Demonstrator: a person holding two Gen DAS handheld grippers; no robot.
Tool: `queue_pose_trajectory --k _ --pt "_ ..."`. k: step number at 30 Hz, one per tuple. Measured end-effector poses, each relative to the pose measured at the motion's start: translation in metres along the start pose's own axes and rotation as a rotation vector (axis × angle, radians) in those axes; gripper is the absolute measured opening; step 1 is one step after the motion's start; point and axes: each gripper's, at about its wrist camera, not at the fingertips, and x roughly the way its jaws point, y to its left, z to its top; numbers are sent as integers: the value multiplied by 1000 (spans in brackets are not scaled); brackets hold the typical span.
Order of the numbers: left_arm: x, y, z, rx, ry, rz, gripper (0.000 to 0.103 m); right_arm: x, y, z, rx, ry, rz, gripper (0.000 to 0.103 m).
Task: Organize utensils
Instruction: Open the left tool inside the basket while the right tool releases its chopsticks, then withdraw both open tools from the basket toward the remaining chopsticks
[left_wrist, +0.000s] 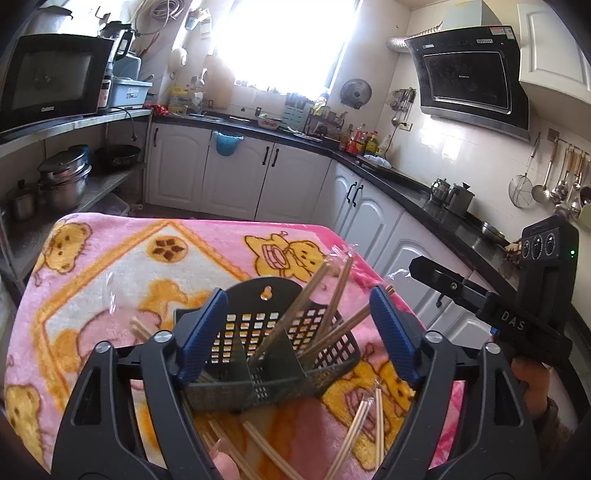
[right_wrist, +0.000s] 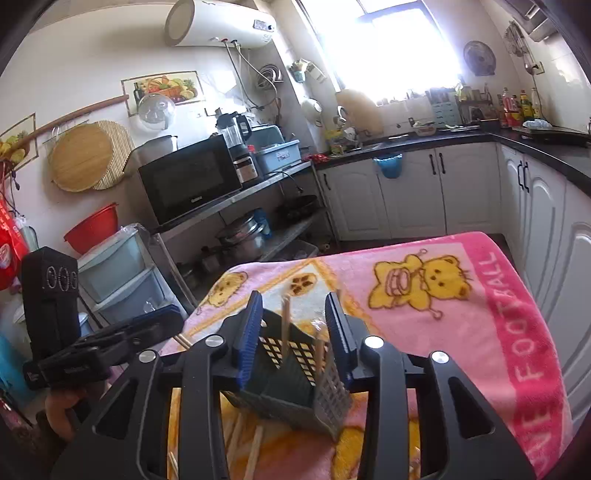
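Pink blanket (right_wrist: 424, 266) lettering (right view only), basket (right_wrist: 291, 373)

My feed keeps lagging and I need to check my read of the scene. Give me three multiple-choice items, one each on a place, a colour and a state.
1. Where does the utensil basket stand?
A. on the pink blanket
B. on the black counter
C. on the shelf by the pots

2. What colour are the claw pads?
A. red
B. blue
C. green

3. How does the left claw stand?
A. shut on a chopstick
B. shut on nothing
C. open around the basket

Answers:
1 A: the pink blanket lies under the basket.
2 B: both pads show blue.
3 C: its pads stand apart on either side of the basket, which holds chopsticks.
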Motion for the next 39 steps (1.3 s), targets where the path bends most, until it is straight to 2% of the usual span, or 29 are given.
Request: queue_pose_trajectory --k 7,17,25,39 --pt "-16 0 -13 -9 -7 1 92 -13 5 -14 -29 16 -38 46" --pt "-37 1 -30 -17 -13 21 92 -30 16 -31 -59 22 -60 53" --pt "-47 12 -51 -46 9 61 92 -38 24 -48 -76 52 -50 53" --pt "-59 43 -91 -136 69 144 92 -22 47 -85 -113 160 3 53"
